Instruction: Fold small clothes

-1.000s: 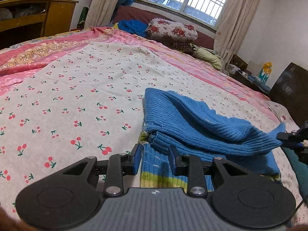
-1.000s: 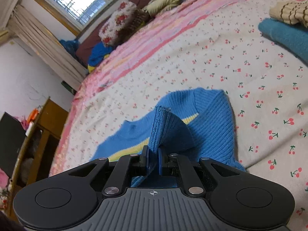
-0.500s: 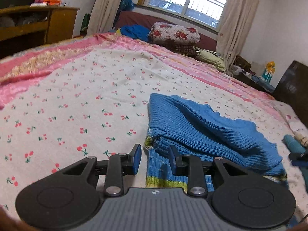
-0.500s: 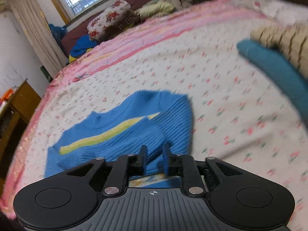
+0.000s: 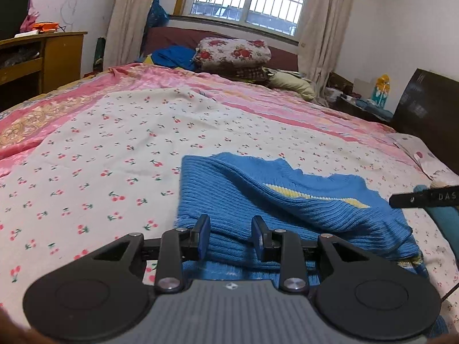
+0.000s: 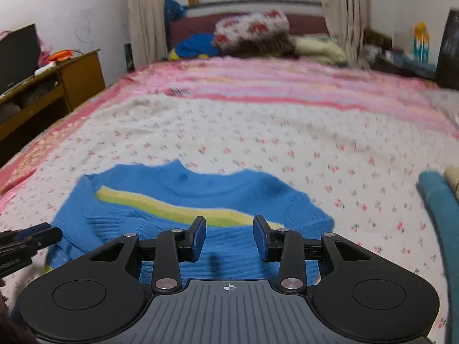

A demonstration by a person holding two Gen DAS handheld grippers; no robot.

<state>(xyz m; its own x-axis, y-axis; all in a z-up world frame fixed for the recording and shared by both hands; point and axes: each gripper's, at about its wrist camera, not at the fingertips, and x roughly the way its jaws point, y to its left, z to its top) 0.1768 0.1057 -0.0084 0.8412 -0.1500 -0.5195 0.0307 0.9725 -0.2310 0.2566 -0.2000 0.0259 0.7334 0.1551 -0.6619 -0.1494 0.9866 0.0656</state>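
Cherry-print bedsheet (image 5: 114, 149) w/ blue sweater (image 5: 287, 209) lying part-folded on it, yellow stripe up. Teal garment (image 6: 441, 209) well apart at right. Left gripper (image 5: 231, 239) & right gripper (image 6: 229, 236) both spread wide, gripping nothing, over sweater's near edge.

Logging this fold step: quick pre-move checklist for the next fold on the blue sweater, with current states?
1. Left gripper empty and open: ok, fingers apart over the sweater's near edge.
2. Right gripper empty and open: ok, nothing between its fingers.
3. Blue sweater lying on the bed: ok, resting with the yellow stripe showing.
4. Fold lying flat: not ok, a ribbed layer lies slanted across the body.
5. Hem and near corners in sight: cannot tell, both gripper bodies hide them.
6. Teal garment apart from the sweater: ok, bare sheet shows between them.
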